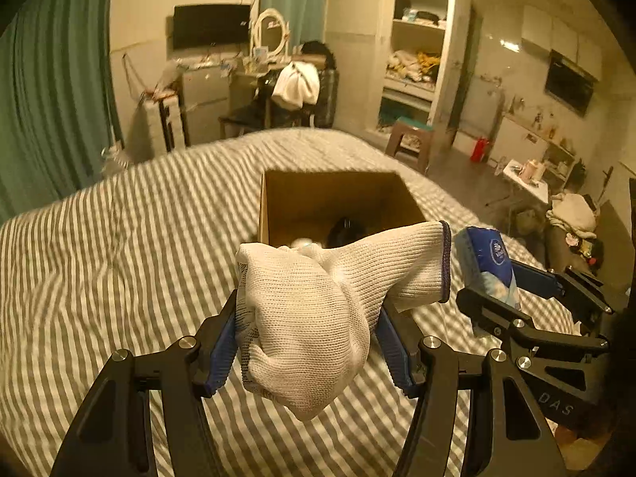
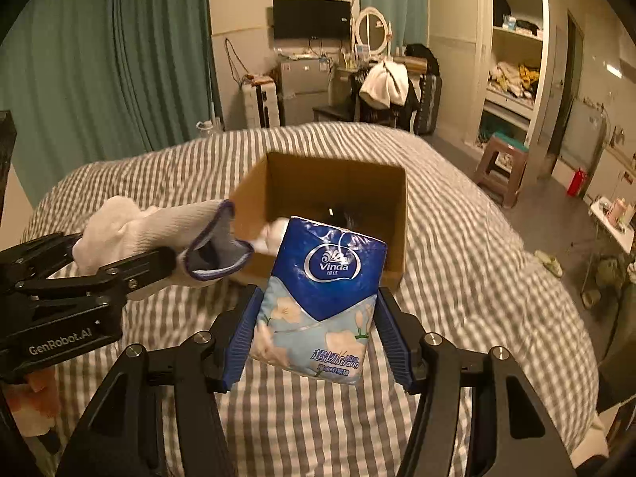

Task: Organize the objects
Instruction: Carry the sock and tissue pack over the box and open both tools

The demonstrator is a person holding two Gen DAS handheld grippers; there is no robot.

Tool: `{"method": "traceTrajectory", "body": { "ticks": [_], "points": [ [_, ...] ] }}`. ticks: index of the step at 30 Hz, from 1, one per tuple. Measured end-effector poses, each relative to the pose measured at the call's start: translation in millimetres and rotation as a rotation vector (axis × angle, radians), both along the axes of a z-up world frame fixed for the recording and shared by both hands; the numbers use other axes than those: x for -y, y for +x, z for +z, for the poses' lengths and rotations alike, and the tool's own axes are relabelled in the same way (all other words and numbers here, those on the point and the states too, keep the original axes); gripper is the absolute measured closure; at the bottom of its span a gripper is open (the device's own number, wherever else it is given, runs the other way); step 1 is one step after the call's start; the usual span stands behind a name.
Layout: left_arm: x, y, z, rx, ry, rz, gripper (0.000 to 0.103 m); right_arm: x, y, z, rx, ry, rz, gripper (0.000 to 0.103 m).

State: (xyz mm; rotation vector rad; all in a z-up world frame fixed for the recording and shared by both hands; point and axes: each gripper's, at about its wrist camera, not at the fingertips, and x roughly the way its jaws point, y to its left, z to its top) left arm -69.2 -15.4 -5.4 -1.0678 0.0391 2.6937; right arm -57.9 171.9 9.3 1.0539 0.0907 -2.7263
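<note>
My left gripper [image 1: 306, 342] is shut on a white knit glove [image 1: 318, 310] with a purple cuff, held above the striped bed just short of the open cardboard box [image 1: 278, 198]. My right gripper [image 2: 314, 330] is shut on a blue Vinda tissue pack [image 2: 322, 298], also held in front of the box [image 2: 381, 198]. The right gripper and the pack [image 1: 489, 266] show at the right of the left wrist view. The left gripper and the glove [image 2: 151, 230] show at the left of the right wrist view. Something dark and something white lie inside the box.
The box sits on a bed [image 2: 477, 278] with a grey and white striped cover. Beyond it are a dresser with a round mirror [image 2: 371, 31], a chair with clothes, a suitcase, an open wardrobe [image 2: 512, 59] and a stool [image 2: 503, 159]. Green curtains hang at left.
</note>
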Motion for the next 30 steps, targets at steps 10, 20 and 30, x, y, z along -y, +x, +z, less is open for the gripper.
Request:
{"method": "traceTrajectory", "body": {
  "ticks": [10, 20, 30],
  "points": [
    [17, -77, 35, -0.039, 0.009, -0.022, 0.039, 27, -63, 55, -0.050, 0.039, -0.017, 0.046],
    [15, -155, 23, -0.027, 0.036, -0.023, 0.039, 33, -143, 70, -0.027, 0.023, -0.067, 0.046],
    [-15, -189, -34, 0.089, 0.031, -0.059, 0.039, 13, -205, 10, 0.123, 0.040, -0.132, 0.046]
  ]
}}
